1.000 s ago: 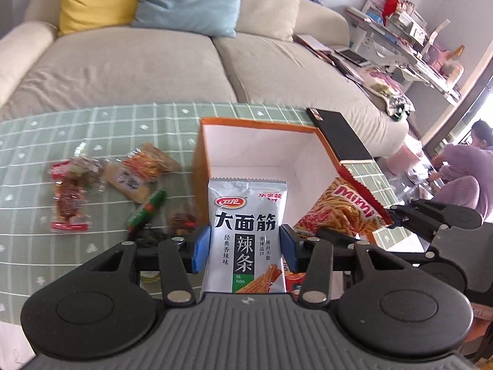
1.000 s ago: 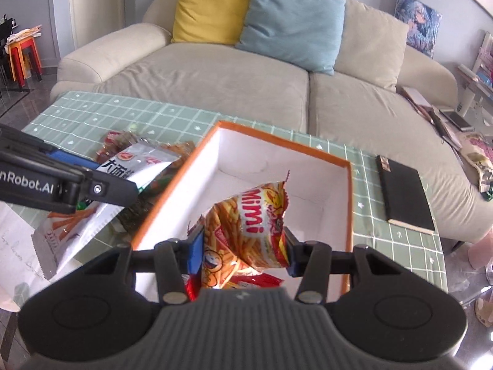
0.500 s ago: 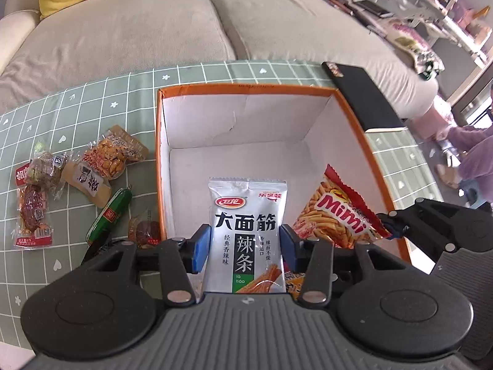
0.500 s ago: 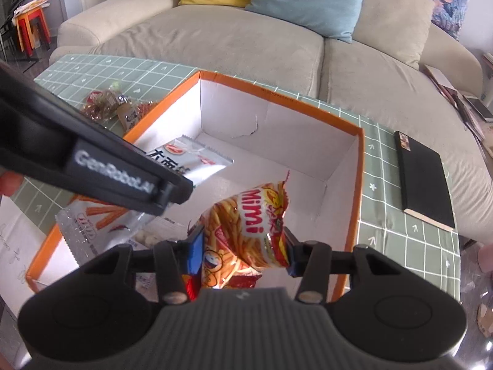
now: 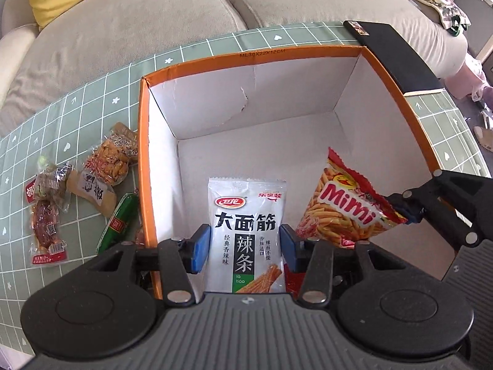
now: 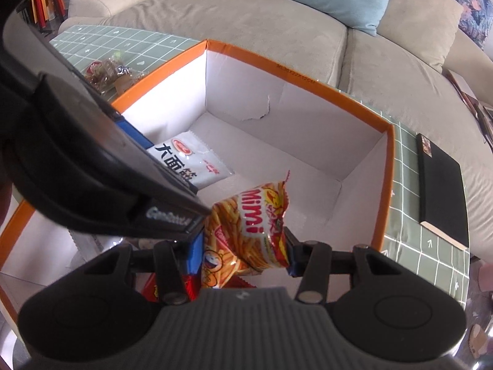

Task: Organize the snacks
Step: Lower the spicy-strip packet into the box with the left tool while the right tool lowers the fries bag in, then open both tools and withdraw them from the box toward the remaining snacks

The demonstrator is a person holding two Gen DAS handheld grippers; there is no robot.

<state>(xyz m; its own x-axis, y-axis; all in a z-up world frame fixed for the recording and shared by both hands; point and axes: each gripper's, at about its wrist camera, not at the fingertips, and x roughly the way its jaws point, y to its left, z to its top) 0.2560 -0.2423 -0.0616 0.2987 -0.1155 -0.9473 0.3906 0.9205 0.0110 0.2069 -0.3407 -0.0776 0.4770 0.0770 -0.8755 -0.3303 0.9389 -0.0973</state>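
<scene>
An orange box [image 5: 249, 54] with white inner walls stands on the green checked table. My left gripper [image 5: 245, 248] is shut on a white-and-grey latiao packet [image 5: 246, 215], held inside the box near its left wall. My right gripper [image 6: 243, 256] is shut on a red-and-yellow Mimi snack bag [image 6: 246, 231], also down inside the box [image 6: 295, 71], to the right of the white packet [image 6: 191, 160]. In the left wrist view the Mimi bag [image 5: 345, 206] hangs from the right gripper's fingers [image 5: 409, 208]. The left gripper's body covers the box's left half in the right wrist view.
Several loose snacks lie on the table left of the box: a green sausage stick [image 5: 118, 223], an orange-filled packet [image 5: 107, 162] and a red meat packet [image 5: 46, 231]. A black notebook [image 5: 391, 52] lies right of the box. A beige sofa [image 6: 246, 15] runs behind the table.
Both grippers have come forward and down, from the box's near side to inside its walls, each still shut on its packet. The cameras now tilt more steeply downward.
</scene>
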